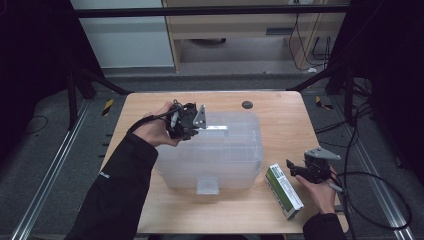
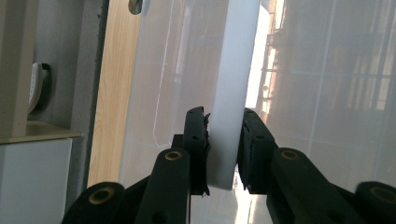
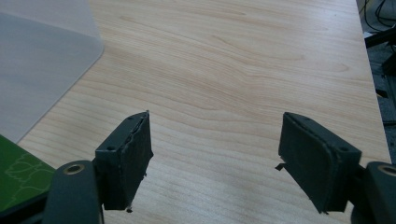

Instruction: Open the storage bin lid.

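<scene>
The bench [image 1: 280, 115] carries a translucent plastic bin [image 1: 220, 160] at its centre, lid on. Your left gripper [image 1: 197, 125] sits over the bin's far left part; its fingers [image 2: 196, 140] are clamped on the white lid handle [image 2: 233, 93], pads pressing both faces. The green-and-white box [image 1: 284, 191] lies near the bench's near right corner, just beside the bin. Your right gripper [image 1: 295, 169] rests beside that box, its fingers [image 3: 128, 156] spread wide over bare wood, holding nothing.
</scene>
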`<state>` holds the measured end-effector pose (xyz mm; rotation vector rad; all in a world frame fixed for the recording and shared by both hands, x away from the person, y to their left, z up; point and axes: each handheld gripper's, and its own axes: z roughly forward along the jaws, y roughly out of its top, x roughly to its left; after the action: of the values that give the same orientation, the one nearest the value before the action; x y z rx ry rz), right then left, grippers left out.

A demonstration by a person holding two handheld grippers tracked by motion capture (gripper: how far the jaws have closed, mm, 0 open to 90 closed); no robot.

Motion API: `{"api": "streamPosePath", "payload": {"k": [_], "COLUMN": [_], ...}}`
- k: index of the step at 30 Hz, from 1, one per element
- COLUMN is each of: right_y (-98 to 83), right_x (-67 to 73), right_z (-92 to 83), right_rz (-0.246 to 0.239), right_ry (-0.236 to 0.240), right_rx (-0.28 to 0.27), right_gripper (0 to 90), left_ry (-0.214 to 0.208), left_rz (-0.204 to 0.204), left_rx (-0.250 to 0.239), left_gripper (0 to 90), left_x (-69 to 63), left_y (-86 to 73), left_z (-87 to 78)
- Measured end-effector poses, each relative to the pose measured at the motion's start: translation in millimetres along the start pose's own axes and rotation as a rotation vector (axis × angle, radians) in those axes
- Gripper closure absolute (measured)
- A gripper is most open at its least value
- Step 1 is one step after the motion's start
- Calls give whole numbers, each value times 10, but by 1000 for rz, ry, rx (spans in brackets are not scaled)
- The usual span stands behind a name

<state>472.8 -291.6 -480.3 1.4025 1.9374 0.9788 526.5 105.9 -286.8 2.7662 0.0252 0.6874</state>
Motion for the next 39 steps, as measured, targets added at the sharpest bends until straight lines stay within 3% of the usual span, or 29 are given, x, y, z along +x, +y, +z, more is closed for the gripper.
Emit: {"api": "streamPosePath", "payload": {"k": [13, 22, 39], "right_y": [96, 211, 414], "right_x": [39, 112, 321], "right_z": [-137, -247, -436], "right_rz": [-21, -36, -86], "right_ry": [27, 68, 165], "right_rx": [-39, -70, -91], "right_gripper": [303, 354, 469], "left_ry": [-9, -25, -2], "left_rz": [-6, -7, -16], "left_rx": [5, 10, 17], "left_gripper": [745, 746, 738], "left_x": [20, 55, 93], "left_y": [12, 21, 47], "left_z": [-3, -7, -26]}}
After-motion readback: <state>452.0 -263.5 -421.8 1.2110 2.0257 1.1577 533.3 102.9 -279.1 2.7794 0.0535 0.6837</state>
